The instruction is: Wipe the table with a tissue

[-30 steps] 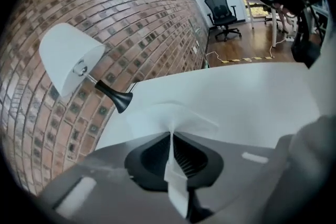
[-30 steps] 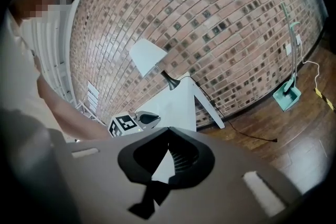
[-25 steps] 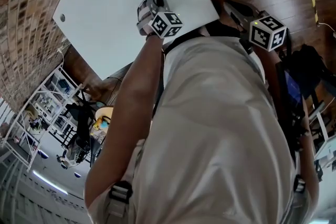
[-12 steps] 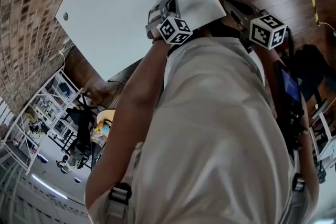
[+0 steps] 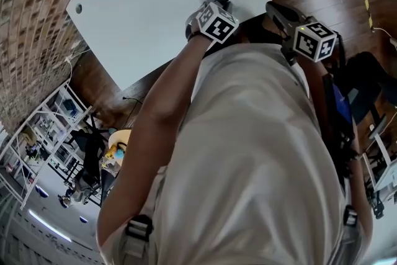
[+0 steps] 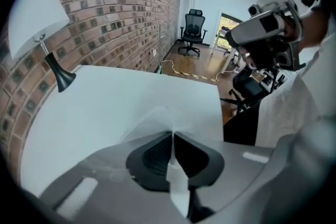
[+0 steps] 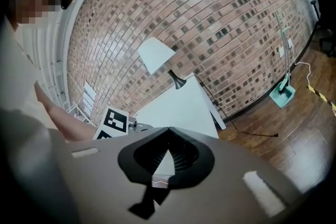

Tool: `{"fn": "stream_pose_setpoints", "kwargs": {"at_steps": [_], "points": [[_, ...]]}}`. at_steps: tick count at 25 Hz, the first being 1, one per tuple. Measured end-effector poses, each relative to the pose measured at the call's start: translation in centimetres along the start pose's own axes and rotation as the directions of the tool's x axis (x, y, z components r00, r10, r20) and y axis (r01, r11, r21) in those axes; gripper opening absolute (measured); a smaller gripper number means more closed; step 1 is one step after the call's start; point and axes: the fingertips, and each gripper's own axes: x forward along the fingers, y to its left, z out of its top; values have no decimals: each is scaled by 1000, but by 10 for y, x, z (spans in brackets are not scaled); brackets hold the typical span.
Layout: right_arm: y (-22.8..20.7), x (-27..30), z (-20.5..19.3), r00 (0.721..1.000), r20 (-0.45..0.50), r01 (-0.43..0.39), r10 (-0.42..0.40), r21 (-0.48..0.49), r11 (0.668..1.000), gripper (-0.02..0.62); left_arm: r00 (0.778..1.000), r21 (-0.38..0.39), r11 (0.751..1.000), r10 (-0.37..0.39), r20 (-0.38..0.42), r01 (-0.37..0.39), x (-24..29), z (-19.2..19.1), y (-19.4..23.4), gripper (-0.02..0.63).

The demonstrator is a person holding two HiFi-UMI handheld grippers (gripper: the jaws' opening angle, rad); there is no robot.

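My left gripper [image 6: 172,134] is shut on a white tissue [image 6: 149,122] that fans out ahead of the jaws onto the white table [image 6: 105,107]; a strip of it trails back between the pads. Those jaws have just been opening a little, with the tissue still pinched between them. In the head view the left gripper [image 5: 214,17] sits at the table's [image 5: 142,3] near right edge and hides the tissue. My right gripper [image 5: 291,15] hangs off the table over the wooden floor. Its jaws [image 7: 169,129] meet at the tips with nothing in them.
A white-shaded lamp [image 6: 37,23] stands at the table's far end by the brick wall [image 7: 220,18]. The table has a small cable hole [image 5: 78,8]. An office chair [image 6: 193,29] and a floor cable lie beyond; a teal dustpan [image 7: 283,93] leans against the wall.
The left gripper has slid the tissue across the table toward the near right edge and tilted more steeply down, hiding the tissue in the head view. The right gripper shifted only slightly.
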Motion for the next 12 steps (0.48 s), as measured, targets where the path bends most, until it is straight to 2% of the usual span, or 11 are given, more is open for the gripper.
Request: {"fn": "stream_pose_setpoints", "kwargs": {"at_steps": [3, 5, 8, 10, 12], "points": [[10, -3, -6, 1000, 0, 3, -3, -10, 1000, 8, 991, -78, 988, -137, 2, 137, -5, -8, -29, 17], [16, -3, -8, 1000, -6, 4, -4, -18, 1000, 8, 986, -122, 979, -158, 49, 163, -17, -6, -35, 18], [24, -1, -11, 1000, -16, 2, -2, -35, 999, 8, 982, -232, 963, -102, 161, 138, -46, -10, -27, 18], [27, -1, -16, 1000, -26, -2, 1, -46, 999, 8, 978, -349, 933, -13, 206, 85, -67, -31, -13, 18], [30, 1, -22, 999, -37, -8, 6, -51, 999, 8, 973, -454, 891, 104, 204, 0, -86, -66, 9, 18]]}}
